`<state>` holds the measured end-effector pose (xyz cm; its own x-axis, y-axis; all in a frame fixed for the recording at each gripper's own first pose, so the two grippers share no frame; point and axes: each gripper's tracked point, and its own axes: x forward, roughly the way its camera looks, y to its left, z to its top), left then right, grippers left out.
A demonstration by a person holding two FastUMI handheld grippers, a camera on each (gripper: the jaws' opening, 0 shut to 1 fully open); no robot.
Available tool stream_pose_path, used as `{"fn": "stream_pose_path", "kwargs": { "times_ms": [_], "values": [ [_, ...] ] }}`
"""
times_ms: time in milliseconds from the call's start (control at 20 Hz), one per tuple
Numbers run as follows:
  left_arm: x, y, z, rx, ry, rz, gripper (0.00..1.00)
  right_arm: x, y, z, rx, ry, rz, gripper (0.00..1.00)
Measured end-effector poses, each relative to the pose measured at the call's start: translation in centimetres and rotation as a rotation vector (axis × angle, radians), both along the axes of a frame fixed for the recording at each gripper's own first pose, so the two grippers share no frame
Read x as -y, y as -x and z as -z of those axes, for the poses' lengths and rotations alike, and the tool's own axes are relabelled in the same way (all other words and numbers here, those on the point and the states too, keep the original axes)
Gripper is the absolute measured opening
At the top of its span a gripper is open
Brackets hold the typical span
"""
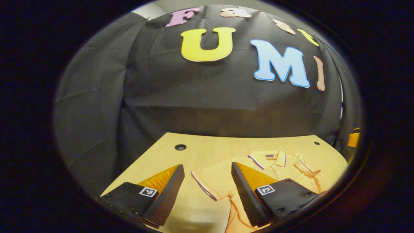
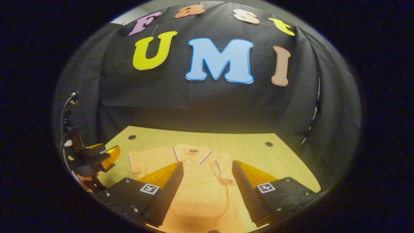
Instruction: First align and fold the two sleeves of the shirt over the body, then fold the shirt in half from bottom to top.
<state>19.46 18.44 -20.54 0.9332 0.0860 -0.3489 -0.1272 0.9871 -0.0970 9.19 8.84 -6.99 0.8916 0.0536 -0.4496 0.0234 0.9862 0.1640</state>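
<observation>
An orange polo shirt point(image 2: 197, 187) with a striped collar lies face up on the wooden table point(image 2: 245, 145), collar toward the far edge. One sleeve point(image 2: 223, 173) is folded over the body; the other sleeve point(image 1: 208, 181) is spread out flat to the side. My left gripper point(image 1: 207, 194) hangs open above that spread sleeve and the shirt's edge, holding nothing. My right gripper point(image 2: 207, 194) is open above the shirt's chest, also holding nothing. In the right gripper view, the left gripper point(image 2: 93, 158) appears at the far left with a hand on it.
The table point(image 1: 210, 145) has round cable holes point(image 1: 180, 147) near its far corners point(image 2: 268, 144). Black cloth walls close the booth behind and at both sides. Bare wood runs between the collar and the far edge.
</observation>
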Motion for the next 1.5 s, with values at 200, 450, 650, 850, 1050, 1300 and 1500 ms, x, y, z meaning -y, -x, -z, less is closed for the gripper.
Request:
{"fn": "stream_pose_path", "kwargs": {
  "times_ms": [200,450,650,850,1050,1300,1500],
  "values": [
    [-1.6,-3.2,4.0,-0.07,0.041,-0.048,0.95,0.2,2.3,-1.8,0.011,0.001,0.014,0.92],
    [-3.1,-5.9,9.6,-0.193,0.043,-0.09,0.95,0.2,4.5,-3.4,0.029,0.002,0.019,0.94],
    [-2.6,-7.8,12.1,-0.25,0.063,-0.078,0.95,-0.2,4.7,-2.9,0.002,0.042,-0.016,0.94],
    [-2.8,-9.3,14.4,-0.311,0.012,-0.065,0.95,-0.9,5.4,-2.2,-0.019,0.002,-0.014,0.94],
    [-2.2,-10.2,15.8,-0.347,-0.008,-0.041,0.96,-0.3,5.8,-1.8,-0.029,0.004,0.005,0.94],
    [-1.5,-10.3,15.7,-0.356,-0.016,-0.025,0.85,-0.4,6.2,-0.5,-0.066,-0.045,0.027,0.94],
    [-0.6,-10.8,15.7,-0.339,0.005,-0.013,0.43,-0.9,6.1,-0.2,-0.08,-0.072,0.024,0.94]
  ]
}}
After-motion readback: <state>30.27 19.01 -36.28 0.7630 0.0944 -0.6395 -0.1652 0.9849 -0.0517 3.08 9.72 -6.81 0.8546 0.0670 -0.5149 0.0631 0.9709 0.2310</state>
